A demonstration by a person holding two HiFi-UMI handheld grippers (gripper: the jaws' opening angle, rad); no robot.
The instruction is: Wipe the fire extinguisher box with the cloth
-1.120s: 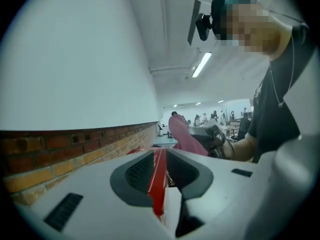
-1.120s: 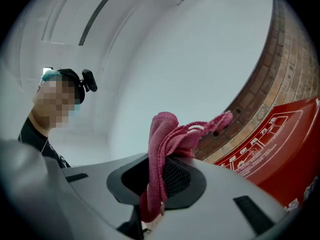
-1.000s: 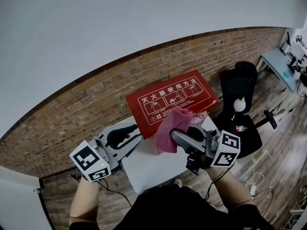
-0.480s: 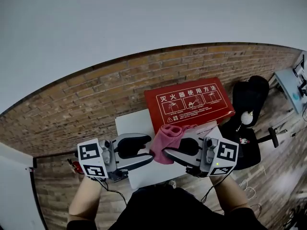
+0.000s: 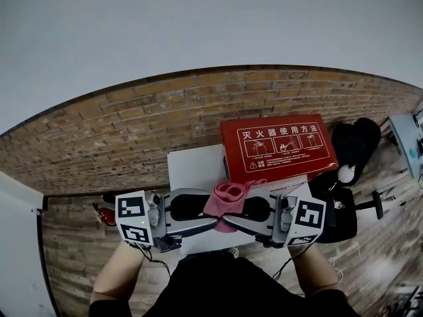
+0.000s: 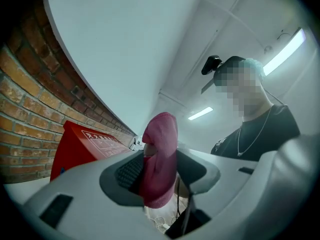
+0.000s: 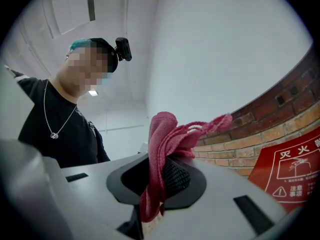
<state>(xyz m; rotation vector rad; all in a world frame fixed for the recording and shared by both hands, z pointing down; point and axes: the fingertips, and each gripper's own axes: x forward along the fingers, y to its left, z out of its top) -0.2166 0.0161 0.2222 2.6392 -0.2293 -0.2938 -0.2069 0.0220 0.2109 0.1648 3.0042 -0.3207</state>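
Note:
The red fire extinguisher box [image 5: 277, 144] lies flat on the white table [image 5: 192, 167], against the brick wall. A pink cloth [image 5: 228, 197] is bunched above the table's near edge, short of the box. My right gripper [image 5: 229, 214] points left and is shut on the cloth [image 7: 160, 149], which hangs down through its jaws [image 7: 157, 176]. My left gripper [image 5: 211, 218] points right, tip to tip with the right one. Its jaws stand wide, with the cloth [image 6: 160, 159] between them and resting against one ribbed pad [image 6: 129, 171].
A black office chair [image 5: 353, 144] stands right of the table. Behind the table and box runs the brick wall [image 5: 132, 131]. A small red object [image 5: 102, 215] lies on the wooden floor at the left. A grey desk [image 5: 406, 137] sits at the far right.
The left gripper swung right and opened wider until its jaws reached around the cloth. The right gripper brought the cloth down from over the box to the table's near edge.

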